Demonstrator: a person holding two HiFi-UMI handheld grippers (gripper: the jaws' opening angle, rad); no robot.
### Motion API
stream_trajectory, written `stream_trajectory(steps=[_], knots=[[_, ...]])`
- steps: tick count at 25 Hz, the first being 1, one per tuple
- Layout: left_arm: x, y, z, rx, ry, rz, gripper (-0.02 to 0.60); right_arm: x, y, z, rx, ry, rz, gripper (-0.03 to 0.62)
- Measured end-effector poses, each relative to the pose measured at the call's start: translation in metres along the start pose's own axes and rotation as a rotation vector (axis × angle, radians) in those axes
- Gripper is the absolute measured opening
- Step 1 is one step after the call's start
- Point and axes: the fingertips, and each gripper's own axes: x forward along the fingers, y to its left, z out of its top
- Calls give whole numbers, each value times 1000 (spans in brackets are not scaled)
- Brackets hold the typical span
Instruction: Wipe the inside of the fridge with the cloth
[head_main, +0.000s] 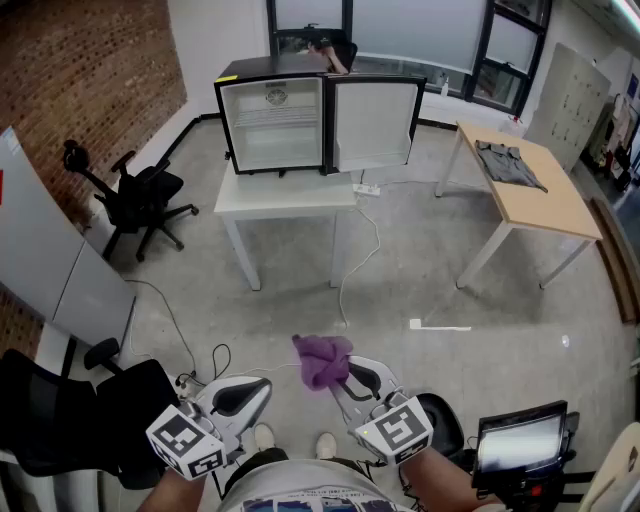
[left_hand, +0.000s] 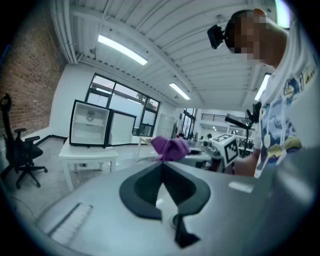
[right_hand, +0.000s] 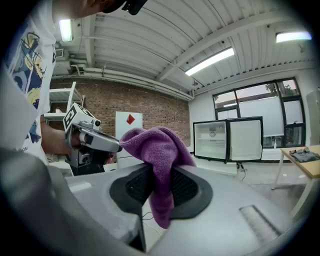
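**Cloth clamped in right gripper; fridge well off across the floor**

Right gripper (head_main: 345, 378), low in the head view just ahead of the person's torso: jaws clenched on the purple cloth (head_main: 322, 360). Its own view shows the cloth pinched between both pads, one bunch standing above the jaws and a tail hanging below them.

Left gripper (head_main: 258, 388), beside the right one and apart from it: jaws pressed together, pads meeting along a single seam, nothing between them. It touches neither the cloth nor anything else.

Fridge (head_main: 272, 125): stands on a white table (head_main: 285, 195), well apart from both grippers. Door (head_main: 375, 125) swung wide open to the right, white interior with a wire shelf visible.

Also noted: wooden table (head_main: 530, 190) to the right with a dark garment (head_main: 508, 163) lying on it; black office chair (head_main: 140, 195) to the left by the brick wall.
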Motion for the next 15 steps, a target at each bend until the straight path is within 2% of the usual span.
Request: stream_trajectory(steps=[10, 15], knots=[[-54, 63, 2, -18, -29, 2, 6, 68, 38, 24, -24, 18, 6, 78], [-75, 100, 8, -7, -53, -4, 6, 103, 42, 35, -22, 22, -42, 78]])
